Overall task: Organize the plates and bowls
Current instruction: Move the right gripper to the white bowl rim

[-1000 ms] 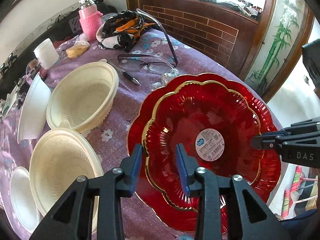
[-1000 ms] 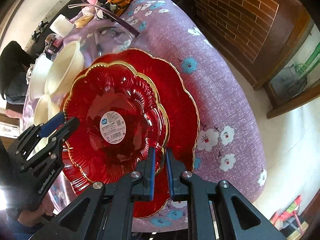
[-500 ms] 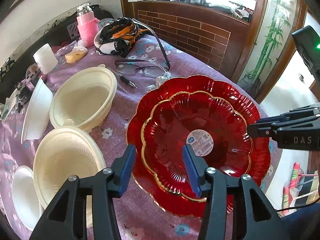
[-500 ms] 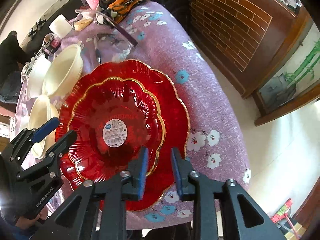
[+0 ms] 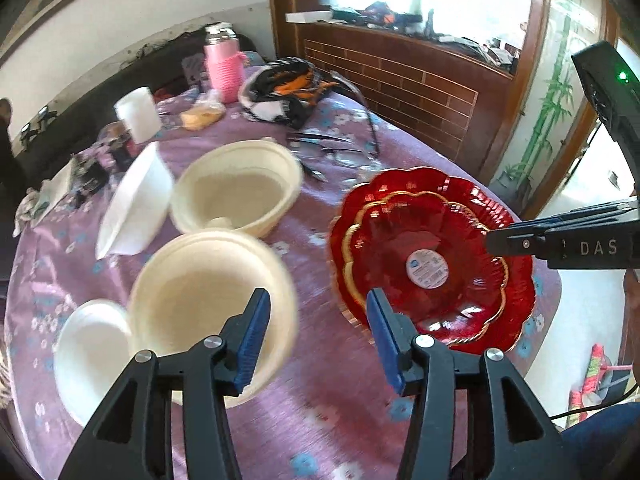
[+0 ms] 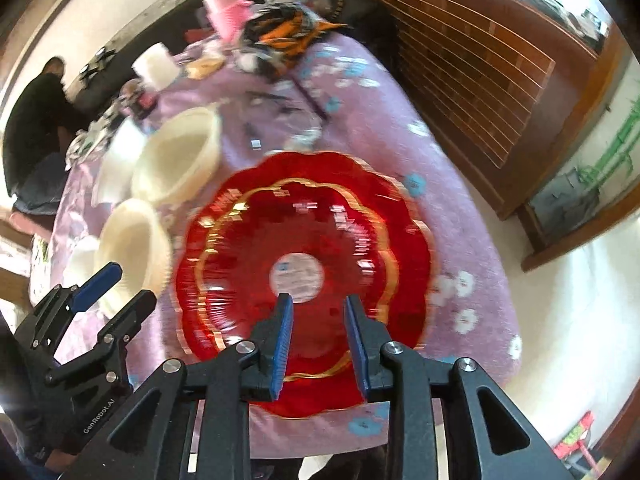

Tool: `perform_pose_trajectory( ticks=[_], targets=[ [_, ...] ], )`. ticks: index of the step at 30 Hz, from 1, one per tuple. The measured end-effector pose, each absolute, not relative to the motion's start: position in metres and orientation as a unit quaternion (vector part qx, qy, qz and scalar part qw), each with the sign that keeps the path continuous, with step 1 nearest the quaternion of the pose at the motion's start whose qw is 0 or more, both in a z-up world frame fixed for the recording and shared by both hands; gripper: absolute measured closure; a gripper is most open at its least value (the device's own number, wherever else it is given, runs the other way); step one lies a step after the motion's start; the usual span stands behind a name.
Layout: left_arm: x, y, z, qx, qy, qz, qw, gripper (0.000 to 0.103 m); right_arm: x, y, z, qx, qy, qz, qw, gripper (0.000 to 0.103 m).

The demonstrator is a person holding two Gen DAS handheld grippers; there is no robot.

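Observation:
A small gold-rimmed red plate (image 5: 400,240) (image 6: 320,236) lies stacked inside a larger red plate (image 5: 518,284) (image 6: 414,240) at the right of the purple table. Two cream bowls (image 5: 236,196) (image 5: 200,292) stand to its left, with a tilted white bowl (image 5: 132,208) and another white bowl (image 5: 88,352) beyond them. My left gripper (image 5: 317,294) (image 6: 134,284) hovers open above the cloth between the near cream bowl and the plates, holding nothing. Over the near rim of the plates my right gripper (image 6: 318,297) is open and empty too.
At the back of the table are a pink bottle (image 5: 224,68), a patterned cloth (image 5: 284,92), a white cup (image 5: 136,114), glasses (image 5: 332,152) and a pen. The table edge drops off right of the plates. A person in dark clothes (image 6: 36,112) sits at the far left.
Both grippers opened wider and rose off the small red plate's rim. The left one swung left toward the near cream bowl. The small plate stays stacked on the larger one.

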State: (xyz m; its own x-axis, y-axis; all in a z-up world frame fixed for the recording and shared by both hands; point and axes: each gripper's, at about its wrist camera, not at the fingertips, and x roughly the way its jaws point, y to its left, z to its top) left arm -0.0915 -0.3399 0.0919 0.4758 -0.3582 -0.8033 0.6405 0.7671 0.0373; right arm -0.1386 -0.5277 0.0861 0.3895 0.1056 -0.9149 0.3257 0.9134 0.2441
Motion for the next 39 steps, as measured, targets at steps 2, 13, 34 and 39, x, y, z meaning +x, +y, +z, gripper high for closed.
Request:
perform_pose_trajectory(
  ticks=[2,13,34,39],
  targets=[
    [-0.09,-0.327,0.096,0.164,0.415,-0.288,0.847,0.053,-0.134,-0.516,0.089,0.191,0.546,-0.057,0.814,0.069],
    [-0.09,-0.255,0.116,0.131,0.407,-0.24,0.872,0.049,-0.116,-0.457,0.093,0.174,0.544,-0.004,0.821,0.063],
    [-0.074,-0.159,0.12,0.089,0.418,-0.192,0.884,0.049,-0.096,-0.366,0.093,0.155,0.55,0.049,0.819,0.063],
    [-0.066,-0.138,0.119,0.077,0.422,-0.181,0.885,0.049,-0.088,-0.349,0.094,0.148,0.547,0.057,0.822,0.063]
  ],
)
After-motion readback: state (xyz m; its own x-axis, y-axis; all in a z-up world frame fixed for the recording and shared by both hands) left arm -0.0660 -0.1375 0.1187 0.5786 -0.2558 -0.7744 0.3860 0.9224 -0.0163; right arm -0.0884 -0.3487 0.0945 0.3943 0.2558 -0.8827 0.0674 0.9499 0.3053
